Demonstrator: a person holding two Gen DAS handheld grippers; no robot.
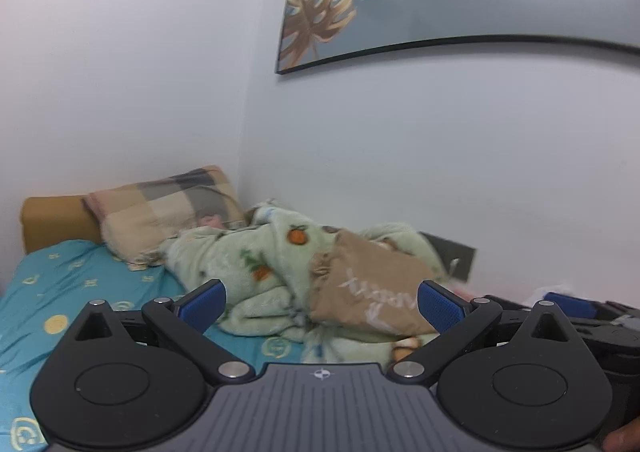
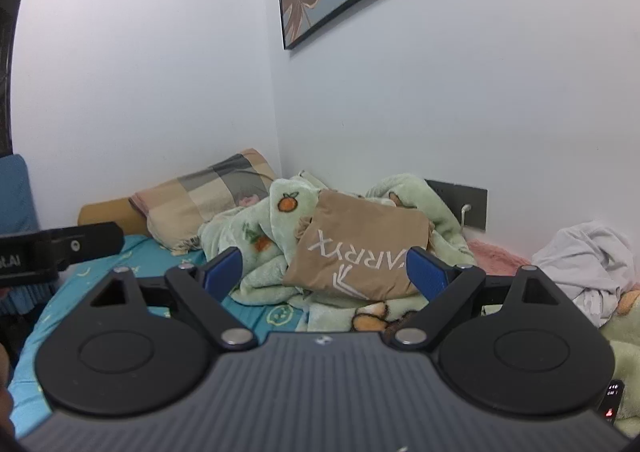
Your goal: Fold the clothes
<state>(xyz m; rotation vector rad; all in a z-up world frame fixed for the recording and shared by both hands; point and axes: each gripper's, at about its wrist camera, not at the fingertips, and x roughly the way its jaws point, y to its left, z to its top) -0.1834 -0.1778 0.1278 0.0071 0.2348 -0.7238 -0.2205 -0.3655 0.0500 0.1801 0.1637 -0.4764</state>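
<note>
A folded tan garment (image 1: 372,292) with white lettering lies on a rumpled green fleece blanket (image 1: 248,268) on the bed; it also shows in the right wrist view (image 2: 360,252). My left gripper (image 1: 322,306) is open and empty, held above the bed short of the garment. My right gripper (image 2: 324,272) is open and empty too, facing the same garment. A crumpled white garment (image 2: 588,256) lies at the right by the wall. The left gripper's body (image 2: 56,248) shows at the left edge of the right wrist view.
A checked pillow (image 1: 168,208) leans on an orange headboard (image 1: 52,220) in the corner. The bed has a teal patterned sheet (image 1: 60,292). A pink fabric (image 2: 496,256) lies by the wall. A grey wall plate (image 2: 460,204) with a plug sits behind the blanket.
</note>
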